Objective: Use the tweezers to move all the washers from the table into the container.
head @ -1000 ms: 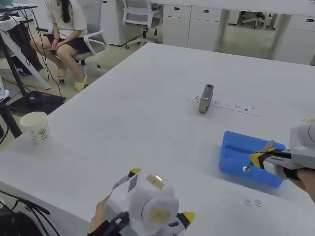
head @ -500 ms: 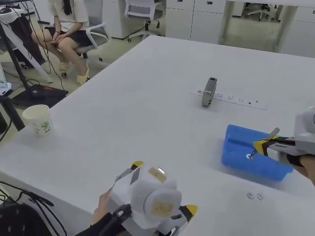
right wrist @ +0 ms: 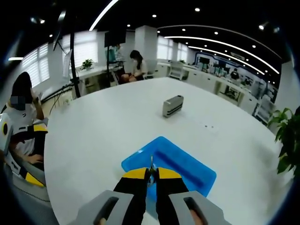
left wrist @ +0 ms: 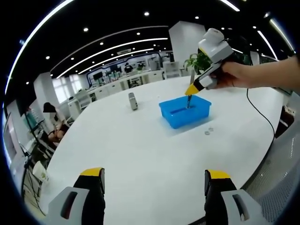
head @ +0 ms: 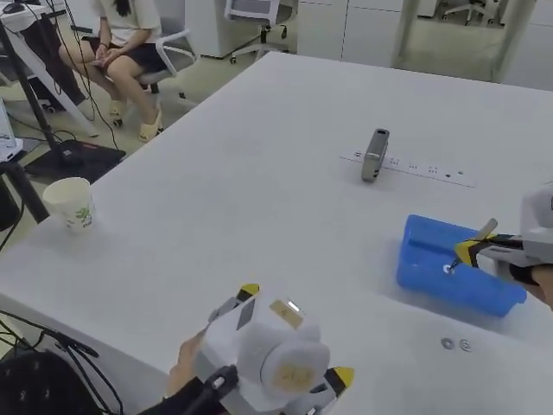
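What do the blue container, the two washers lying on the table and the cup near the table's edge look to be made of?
The container is probably plastic: uniform saturated blue with a soft sheen. The washers are likely metal: small silvery rings with bright glints, though too small to be sure. The cup looks like paper: matte white with a printed green motif.

Bright even ceiling light, soft shadows, fisheye-warped edges.

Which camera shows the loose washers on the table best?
Head view: the two washers lie side by side on the table near the blue container, clear enough to count. The left gripper view shows them as tiny specks beside it.
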### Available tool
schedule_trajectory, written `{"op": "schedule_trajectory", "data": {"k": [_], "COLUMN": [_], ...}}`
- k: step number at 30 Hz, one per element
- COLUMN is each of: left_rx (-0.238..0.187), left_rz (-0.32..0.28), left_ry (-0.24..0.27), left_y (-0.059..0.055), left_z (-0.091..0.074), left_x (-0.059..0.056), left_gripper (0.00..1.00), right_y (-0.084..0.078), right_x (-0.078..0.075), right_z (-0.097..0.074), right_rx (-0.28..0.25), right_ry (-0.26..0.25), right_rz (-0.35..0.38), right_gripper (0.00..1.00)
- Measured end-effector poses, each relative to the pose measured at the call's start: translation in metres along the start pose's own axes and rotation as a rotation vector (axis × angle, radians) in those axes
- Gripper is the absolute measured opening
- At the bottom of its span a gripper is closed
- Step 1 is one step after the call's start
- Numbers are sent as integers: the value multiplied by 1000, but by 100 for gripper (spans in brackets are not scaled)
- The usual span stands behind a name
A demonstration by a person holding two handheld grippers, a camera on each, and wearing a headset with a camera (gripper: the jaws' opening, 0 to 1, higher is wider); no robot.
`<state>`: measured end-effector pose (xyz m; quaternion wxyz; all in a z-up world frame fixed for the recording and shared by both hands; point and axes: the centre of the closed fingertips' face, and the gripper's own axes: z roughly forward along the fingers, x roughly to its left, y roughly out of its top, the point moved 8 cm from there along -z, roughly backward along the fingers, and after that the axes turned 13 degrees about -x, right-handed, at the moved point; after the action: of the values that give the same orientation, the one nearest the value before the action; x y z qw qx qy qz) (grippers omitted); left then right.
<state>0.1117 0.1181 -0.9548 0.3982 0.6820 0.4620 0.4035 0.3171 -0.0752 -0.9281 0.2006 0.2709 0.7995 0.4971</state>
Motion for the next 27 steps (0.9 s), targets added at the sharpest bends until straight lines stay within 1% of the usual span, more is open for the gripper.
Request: {"op": "schedule_trajectory", "data": {"k": [9,12,16,25,27], "left_rx": [8,12,13,17,19], "left_rz": [2,2,3,3,4], "left_ry": [-6,-5,-6,-3,-3], "left_y": [-1,-1,-1,-1,-1], "left_z": [0,1,1,1,0], "left_x": [0,0,-1,-1,-1], "left_gripper": [90,90,90,90,90], "right_y": [-12,-16,-20,-28,-29], "right_x": [-4,-4,-5,-10,-13], "right_z": [16,19,23,30,32], "right_rx": [18,25,36,47,42], "right_ry": [-4,-6,-9,-24,-29], "right_rz": [27,24,10,5,29], "right_gripper": [2,2,2,2,2]}}
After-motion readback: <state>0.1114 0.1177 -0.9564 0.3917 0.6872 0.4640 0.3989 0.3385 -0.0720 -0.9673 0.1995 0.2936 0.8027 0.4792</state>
